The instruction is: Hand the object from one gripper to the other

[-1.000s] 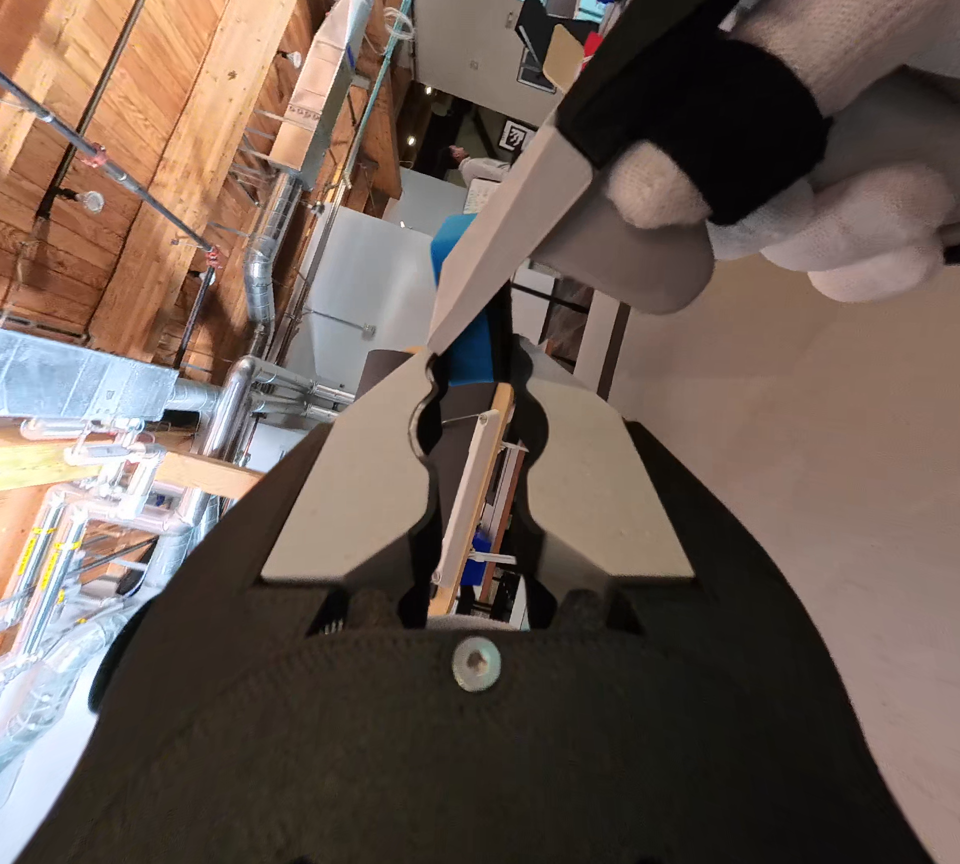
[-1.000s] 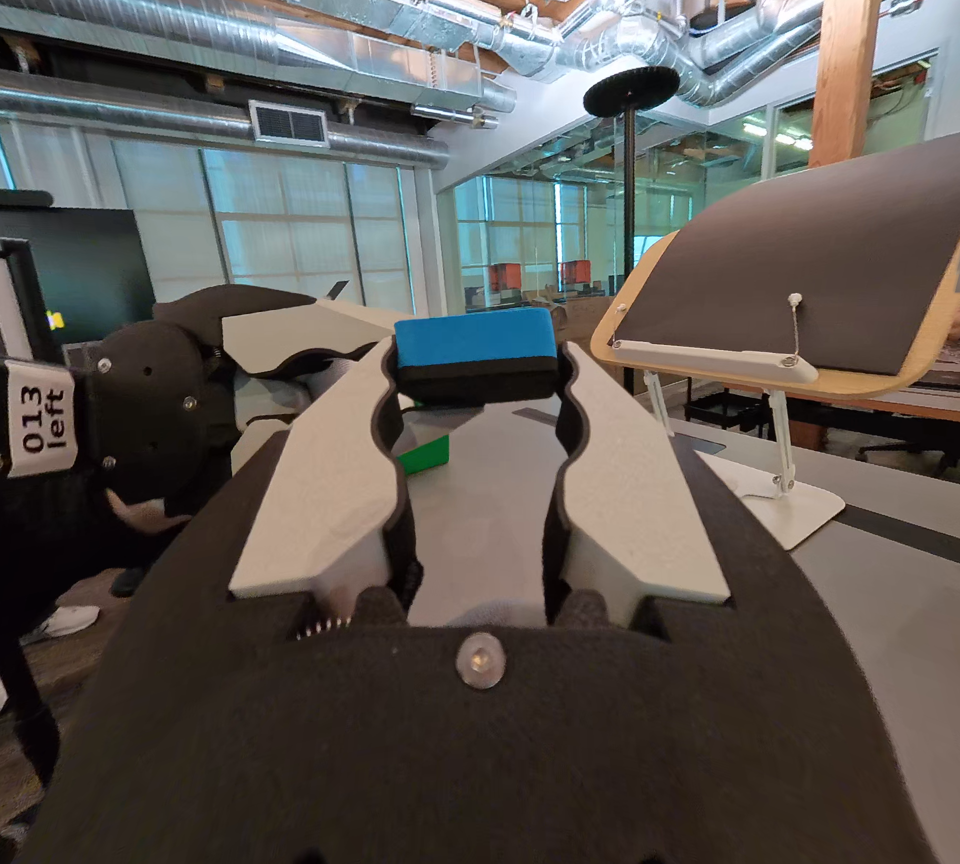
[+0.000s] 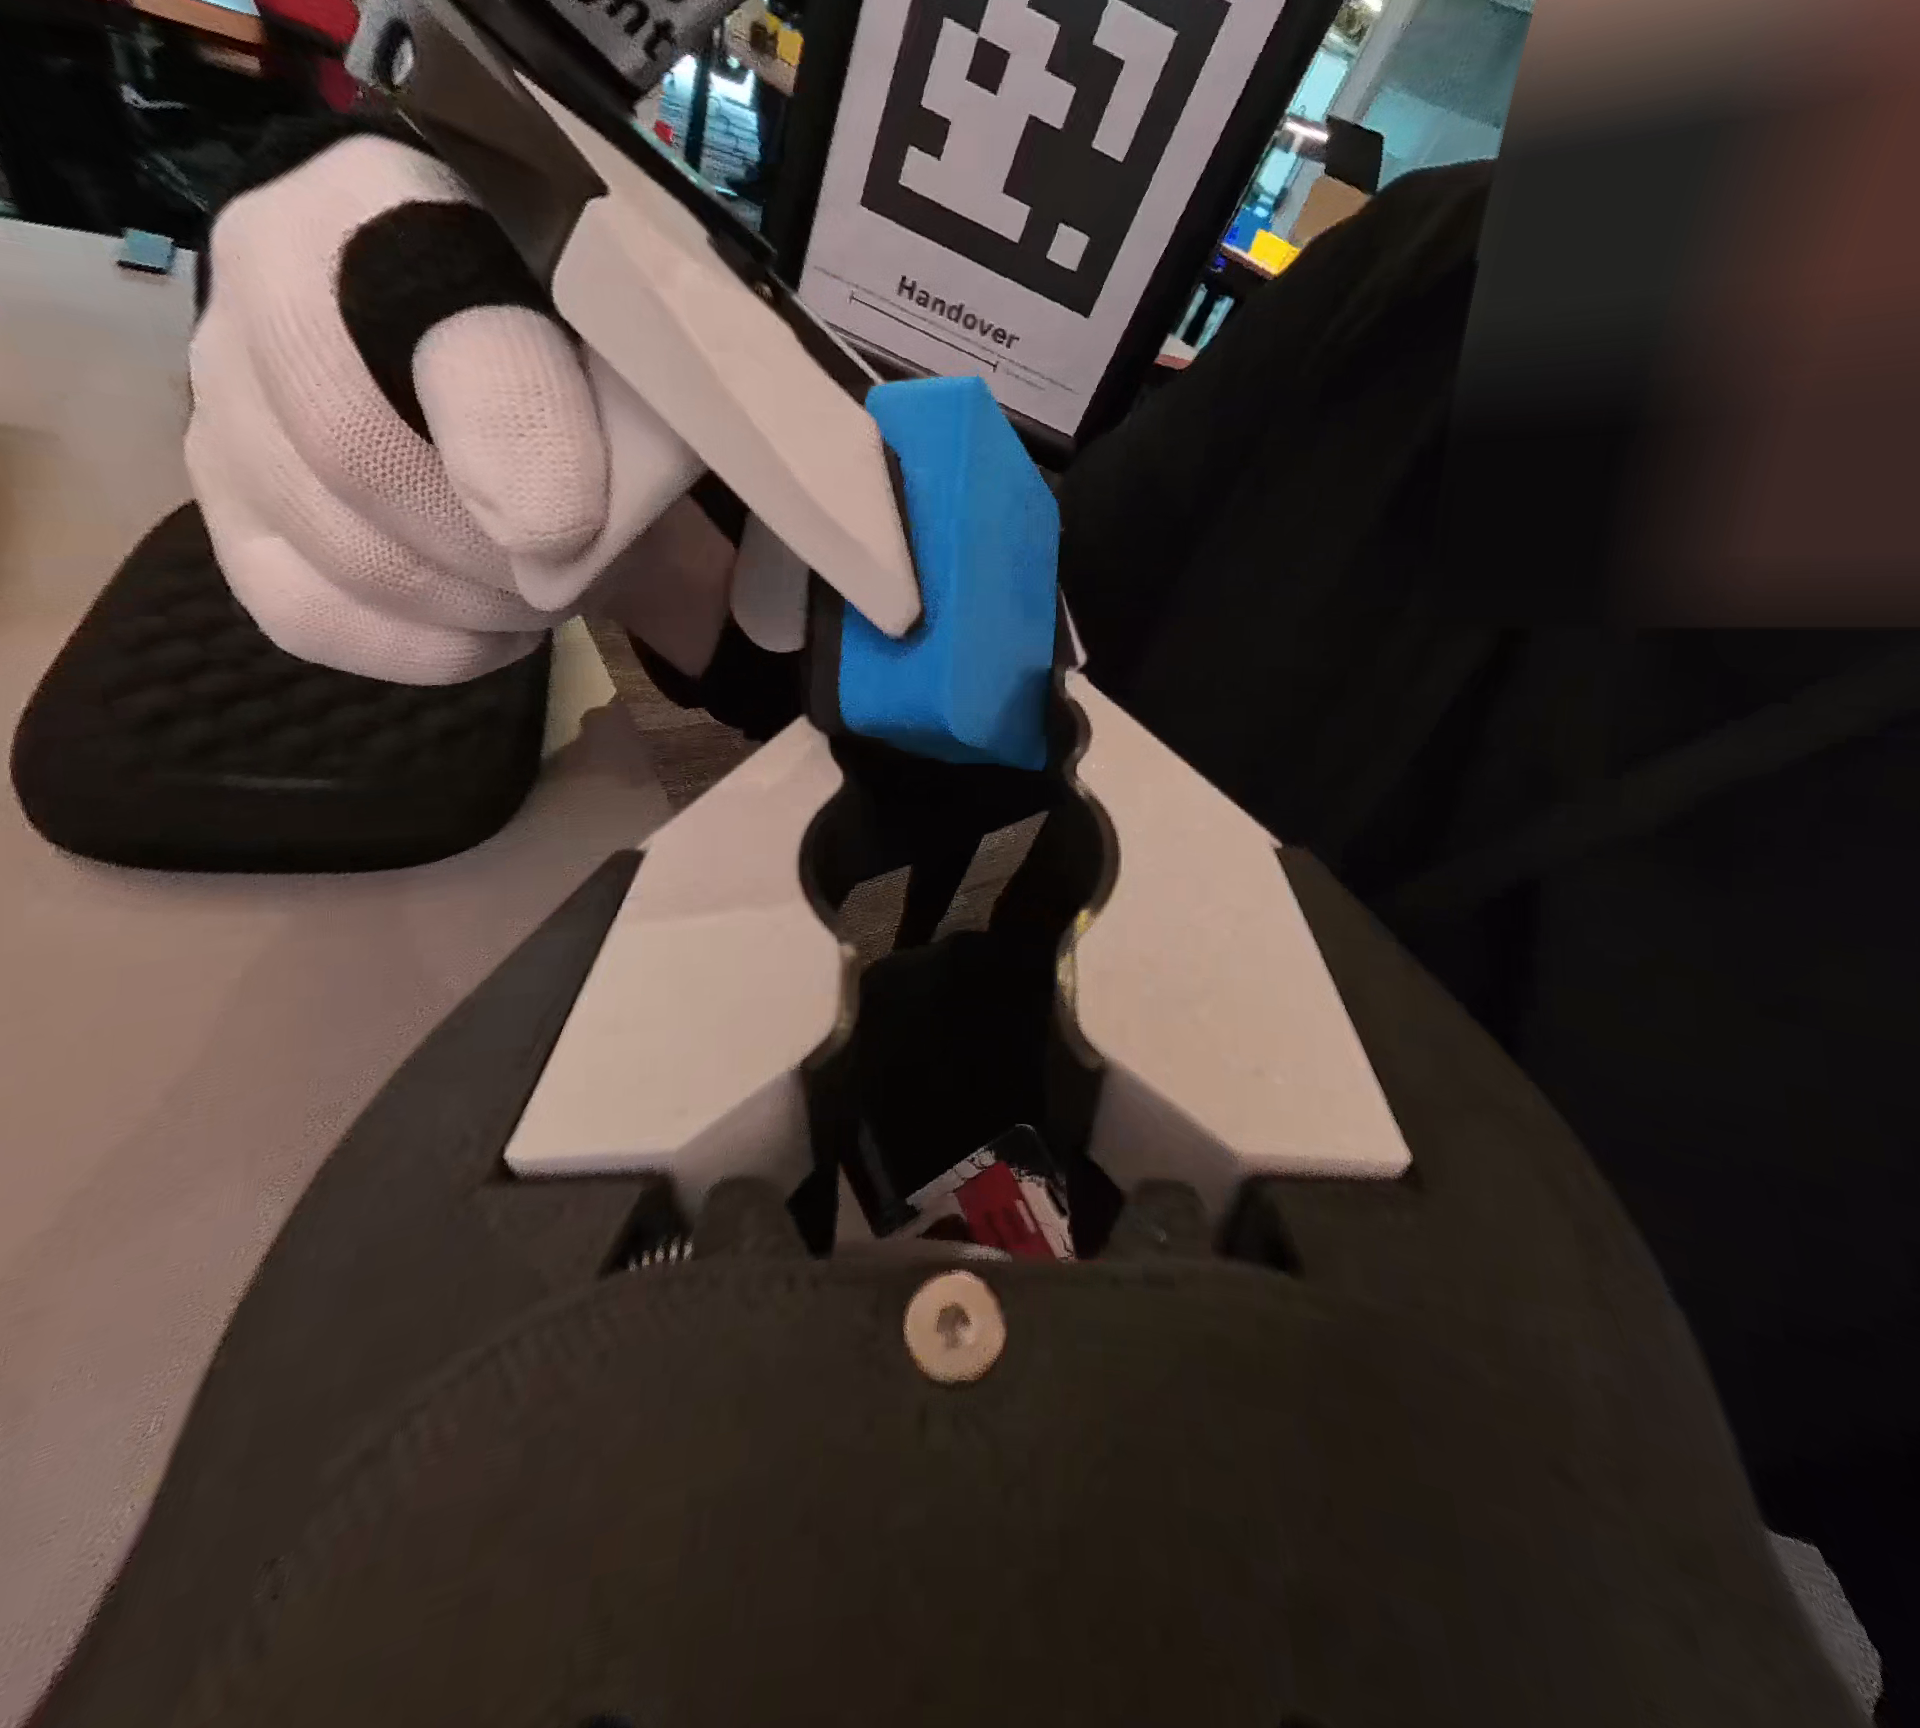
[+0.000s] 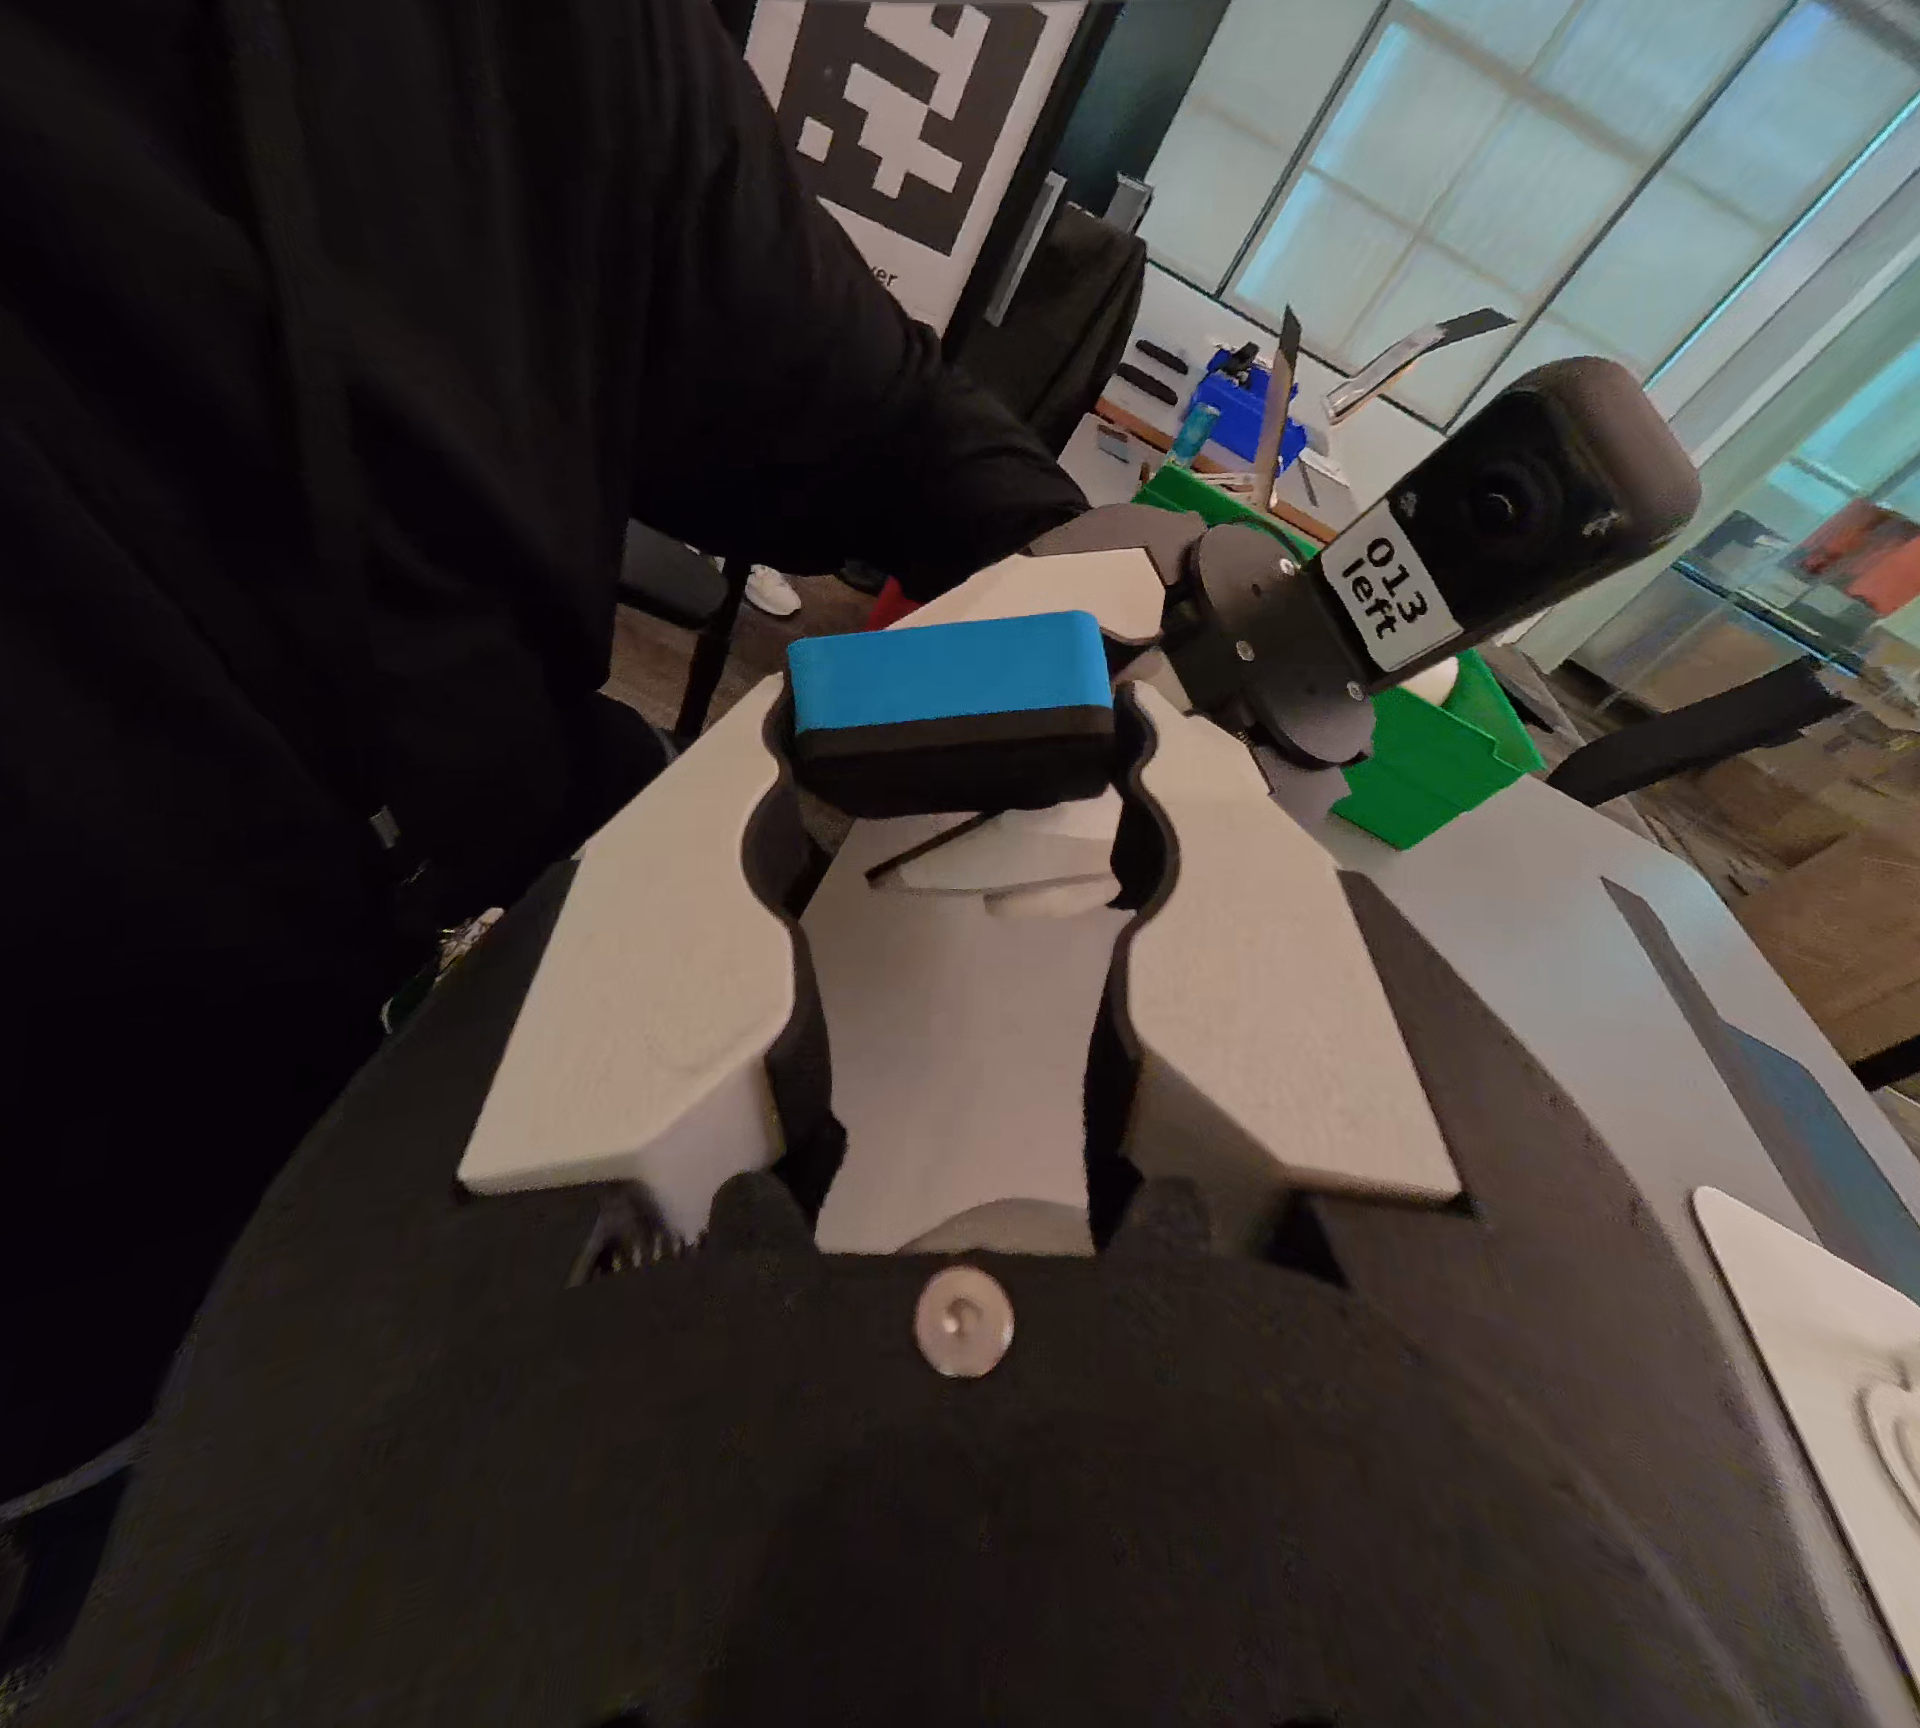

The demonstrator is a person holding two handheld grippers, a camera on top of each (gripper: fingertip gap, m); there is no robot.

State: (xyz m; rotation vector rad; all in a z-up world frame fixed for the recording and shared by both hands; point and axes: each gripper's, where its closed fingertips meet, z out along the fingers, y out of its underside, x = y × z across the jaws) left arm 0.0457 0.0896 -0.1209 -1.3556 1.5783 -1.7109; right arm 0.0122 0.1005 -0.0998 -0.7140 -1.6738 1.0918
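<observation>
The object is a blue block with a black underside (image 4: pixel 940 676). My right gripper (image 4: pixel 951 728) is shut on it, gripping its two short ends. In the left wrist view the block (image 3: pixel 951 577) stands on end at my left gripper (image 3: pixel 945 712), whose fingertips sit snug against its blue and black faces. The right gripper's finger (image 3: pixel 748 452), held by a white-gloved hand (image 3: pixel 395 452), comes in from the upper left. In the right wrist view the left gripper's fingers (image 4: pixel 1091 587) lie above and below the block's far side.
A person in black clothing (image 4: pixel 364 431) fills the left of the right wrist view. A board with a black-and-white marker (image 3: pixel 1039 89) stands behind. A black chair seat (image 3: pixel 260 722) is at left. A green bin (image 4: pixel 1434 764) sits on the grey table (image 4: pixel 1507 951).
Both grippers have swung round toward the person. My left gripper, which was off to the side and pointed up past the right gripper, now has its fingertips on the block. The right gripper still holds it.
</observation>
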